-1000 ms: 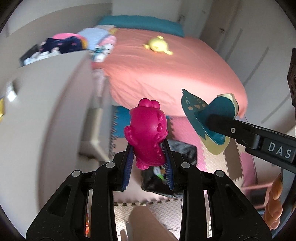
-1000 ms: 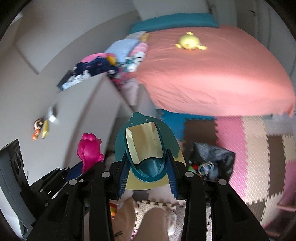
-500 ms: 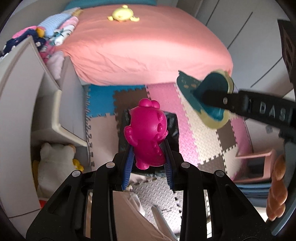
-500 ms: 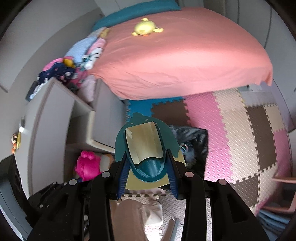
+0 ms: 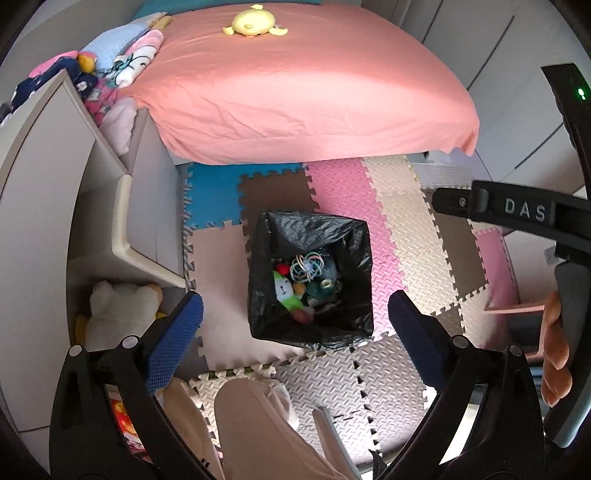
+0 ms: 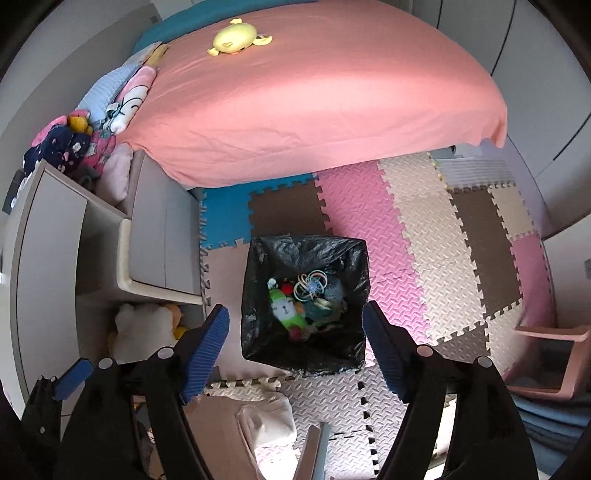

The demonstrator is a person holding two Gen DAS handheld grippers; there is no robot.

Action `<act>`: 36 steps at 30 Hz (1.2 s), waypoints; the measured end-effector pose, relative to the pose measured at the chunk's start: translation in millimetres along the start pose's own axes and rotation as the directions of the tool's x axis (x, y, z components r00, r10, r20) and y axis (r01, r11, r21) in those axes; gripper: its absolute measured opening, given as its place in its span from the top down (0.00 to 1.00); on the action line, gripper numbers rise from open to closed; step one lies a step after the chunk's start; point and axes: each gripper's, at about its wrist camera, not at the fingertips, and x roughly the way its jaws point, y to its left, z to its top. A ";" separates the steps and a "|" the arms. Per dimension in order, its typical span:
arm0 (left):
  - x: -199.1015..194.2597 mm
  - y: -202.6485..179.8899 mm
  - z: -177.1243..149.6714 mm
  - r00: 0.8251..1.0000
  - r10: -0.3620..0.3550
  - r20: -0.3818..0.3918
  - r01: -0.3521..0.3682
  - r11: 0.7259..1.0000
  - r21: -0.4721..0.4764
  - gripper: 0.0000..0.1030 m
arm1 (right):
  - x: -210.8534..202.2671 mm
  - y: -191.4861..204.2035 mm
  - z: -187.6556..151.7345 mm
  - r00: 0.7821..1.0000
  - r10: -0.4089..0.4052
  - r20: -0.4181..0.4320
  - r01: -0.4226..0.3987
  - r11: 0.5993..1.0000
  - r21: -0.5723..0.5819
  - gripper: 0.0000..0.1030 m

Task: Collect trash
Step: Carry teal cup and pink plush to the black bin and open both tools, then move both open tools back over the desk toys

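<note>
A bin lined with a black bag (image 5: 317, 225) (image 6: 306, 251) stands on the foam mat, straight below both grippers. Several toys lie in it: a green plush (image 5: 284, 291) (image 6: 284, 310), a ring rattle (image 5: 308, 264) (image 6: 312, 284) and teal pieces. My left gripper (image 5: 295, 306) hangs over the bin, its jaws opening wide with nothing between them. My right gripper (image 6: 295, 319) is beside it, jaws also opening and empty. Its side shows in the left wrist view as a black bar (image 5: 443, 201). The left gripper's blue pad (image 6: 72, 374) shows at the bottom left of the right wrist view.
A bed with a pink sheet (image 5: 314, 92) and a yellow plush (image 5: 251, 24) fills the far side. A grey shelf unit (image 5: 92, 206) with a white plush (image 5: 118, 314) stands left. A pink stool (image 6: 546, 365) is right. The person's leg (image 5: 258, 424) is below.
Both grippers dropped over the bin and their jaws sprang apart. The magenta toy has left the left gripper and the teal toy has left the right gripper.
</note>
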 end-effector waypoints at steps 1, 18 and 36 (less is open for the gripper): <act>-0.2 2.6 -0.3 1.000 -0.001 0.000 0.001 1.000 -0.004 0.06 | -0.9 1.2 1.4 1.000 0.000 0.000 0.000 1.000 -0.004 0.27; -40.7 59.5 -0.7 0.995 -0.018 0.102 0.029 0.994 -0.110 0.06 | -40.4 84.7 1.0 0.995 0.052 0.080 -0.039 0.987 -0.158 0.27; -113.1 206.1 -20.6 0.976 0.127 0.179 -0.061 0.941 -0.332 0.06 | -76.3 262.2 -7.2 0.980 0.177 0.095 -0.123 0.900 -0.417 0.27</act>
